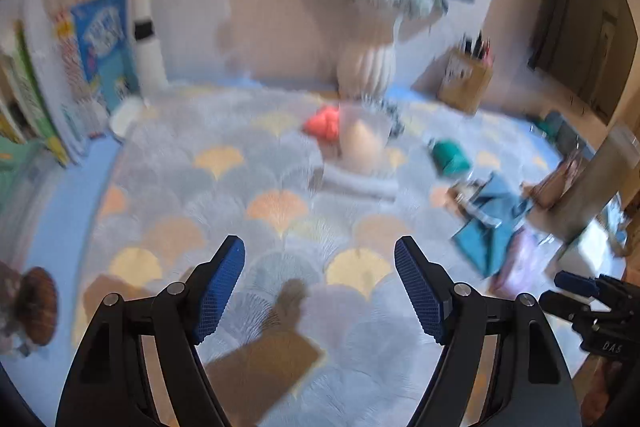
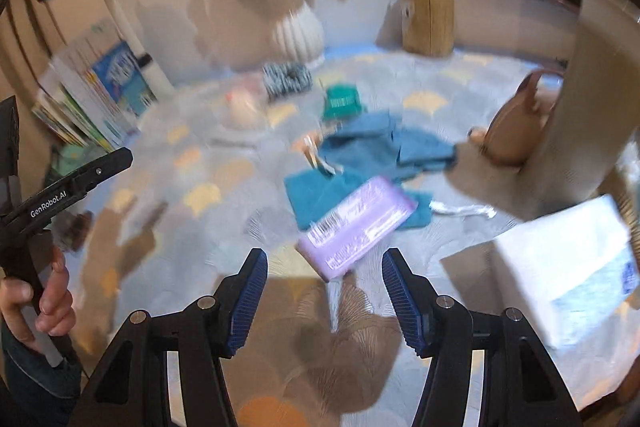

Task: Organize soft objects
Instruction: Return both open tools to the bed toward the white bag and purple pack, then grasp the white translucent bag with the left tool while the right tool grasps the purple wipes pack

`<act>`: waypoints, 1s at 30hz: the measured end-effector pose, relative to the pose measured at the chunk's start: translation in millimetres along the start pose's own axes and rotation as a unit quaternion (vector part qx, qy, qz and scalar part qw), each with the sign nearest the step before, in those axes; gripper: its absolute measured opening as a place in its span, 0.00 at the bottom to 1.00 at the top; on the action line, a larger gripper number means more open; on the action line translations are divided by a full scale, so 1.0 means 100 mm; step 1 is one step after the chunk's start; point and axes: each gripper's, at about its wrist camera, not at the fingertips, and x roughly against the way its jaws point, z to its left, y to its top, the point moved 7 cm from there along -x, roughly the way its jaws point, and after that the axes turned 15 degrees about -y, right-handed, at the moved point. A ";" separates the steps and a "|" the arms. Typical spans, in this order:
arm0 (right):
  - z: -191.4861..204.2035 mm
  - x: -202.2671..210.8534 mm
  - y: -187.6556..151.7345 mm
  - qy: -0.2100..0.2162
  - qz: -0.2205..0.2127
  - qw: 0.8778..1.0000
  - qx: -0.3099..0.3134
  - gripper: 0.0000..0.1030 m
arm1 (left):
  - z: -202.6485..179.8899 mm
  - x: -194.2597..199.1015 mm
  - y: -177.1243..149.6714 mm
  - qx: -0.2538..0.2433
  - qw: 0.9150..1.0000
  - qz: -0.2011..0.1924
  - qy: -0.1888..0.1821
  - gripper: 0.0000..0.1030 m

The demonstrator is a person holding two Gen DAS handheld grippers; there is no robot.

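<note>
Both views are motion-blurred. My left gripper (image 1: 319,247) is open and empty above the patterned tablecloth (image 1: 224,195). My right gripper (image 2: 324,259) is open and empty, just short of a purple soft pack (image 2: 356,227) that lies on a blue cloth (image 2: 380,151). The blue cloth (image 1: 492,223) also shows at the right of the left wrist view. A green folded item (image 2: 340,103) lies beyond it, also in the left wrist view (image 1: 450,155). A red soft item (image 1: 324,123) and a white folded towel (image 1: 360,183) lie mid-table near a clear container (image 1: 362,143).
A white vase of flowers (image 1: 368,63) and a pen holder (image 2: 428,19) stand at the back. Books (image 1: 92,67) lean at the left. A white tissue pack (image 2: 568,267), a tall roll (image 2: 588,99) and a brown bag (image 2: 516,131) stand at the right.
</note>
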 end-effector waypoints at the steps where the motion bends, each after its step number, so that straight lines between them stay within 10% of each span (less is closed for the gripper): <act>1: -0.02 -0.07 -0.02 0.003 0.007 1.000 -0.004 0.56 | 0.05 -0.12 -0.06 -0.002 1.000 0.006 -0.003 0.74; 5: -0.07 -0.16 -0.02 0.074 -0.065 0.994 -0.037 0.58 | 0.20 -0.36 -0.23 -0.006 1.000 0.008 0.011 0.74; 8: -0.19 -0.23 -0.02 0.042 -0.091 0.994 -0.050 0.90 | 0.27 -0.45 -0.27 0.004 0.999 0.034 0.023 0.74; 26: -0.21 -0.48 0.00 0.056 0.036 0.992 -0.106 0.90 | 0.12 -0.15 0.05 0.007 0.998 0.062 0.031 0.74; 30: -0.19 -0.52 0.06 0.038 0.041 0.992 -0.113 0.90 | -0.09 -0.25 0.41 -0.012 0.999 0.044 -0.023 0.74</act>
